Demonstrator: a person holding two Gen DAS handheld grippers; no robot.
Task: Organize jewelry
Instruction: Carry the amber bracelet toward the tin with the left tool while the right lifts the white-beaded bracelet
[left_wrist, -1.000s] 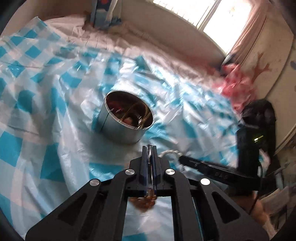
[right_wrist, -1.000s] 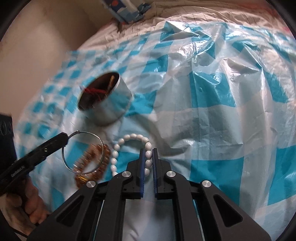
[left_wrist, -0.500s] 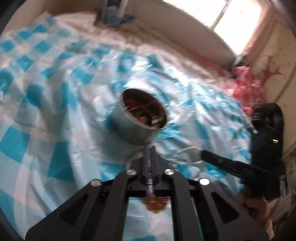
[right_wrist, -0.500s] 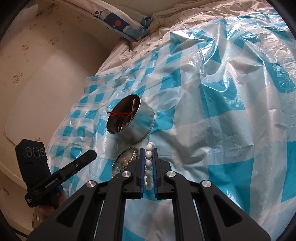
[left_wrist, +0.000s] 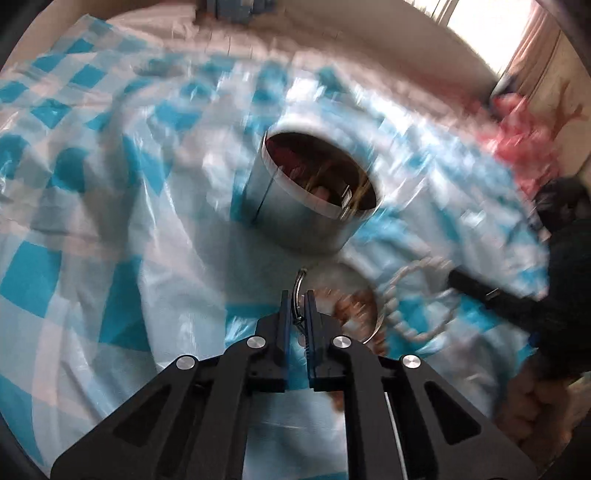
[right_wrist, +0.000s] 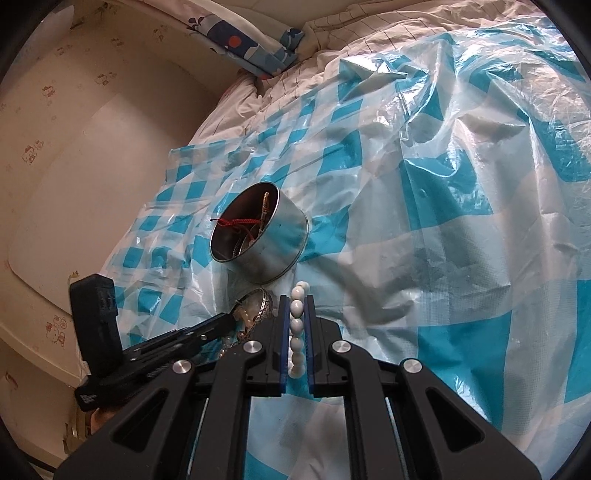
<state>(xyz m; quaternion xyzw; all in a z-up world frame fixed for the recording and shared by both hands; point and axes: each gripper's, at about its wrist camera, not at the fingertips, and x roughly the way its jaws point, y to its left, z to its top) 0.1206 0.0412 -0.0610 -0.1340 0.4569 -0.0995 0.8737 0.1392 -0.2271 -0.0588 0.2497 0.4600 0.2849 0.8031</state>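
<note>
The right gripper (right_wrist: 296, 310) is clamped on a white bead bracelet (right_wrist: 296, 325): its own camera shows a row of beads pinched between the blue pads, the top bead standing clear of the tips. The left view alone shows the rest of that bracelet (left_wrist: 413, 299) as a full loop lying on the sheet, with the right gripper (left_wrist: 458, 278) reaching it from the right edge, blurred.

The left gripper (left_wrist: 297, 299) has just been closing and now pinches a thin silver bangle (left_wrist: 300, 284), whose rim rises as a short arc between the fingertips. In the right view the same gripper (right_wrist: 231, 317) comes in from the lower left and the bangle (right_wrist: 264, 302) shows as a patterned band standing on edge. An amber bead bracelet (left_wrist: 356, 301) lies just right of the left tips, inside the bangle's ring; the right view shows only a few pale beads of it, too hidden to tell more.

Just beyond both grippers stands the metal tin (right_wrist: 266, 240), open-topped, near the bangle. The right view shows its contents sharply: a red cord (right_wrist: 236, 222) and a gold-toned chain leaning on the wall. In the left view the tin (left_wrist: 306, 206) is smeared, and the inside reads only as dark and reddish.

All this sits on a blue-and-white checked plastic sheet (right_wrist: 424, 221) over a bed. Only the right view shows the pillow (right_wrist: 243, 40) and the wall; only the left shows the window (left_wrist: 476, 26) and a pink heap (left_wrist: 517, 144).
</note>
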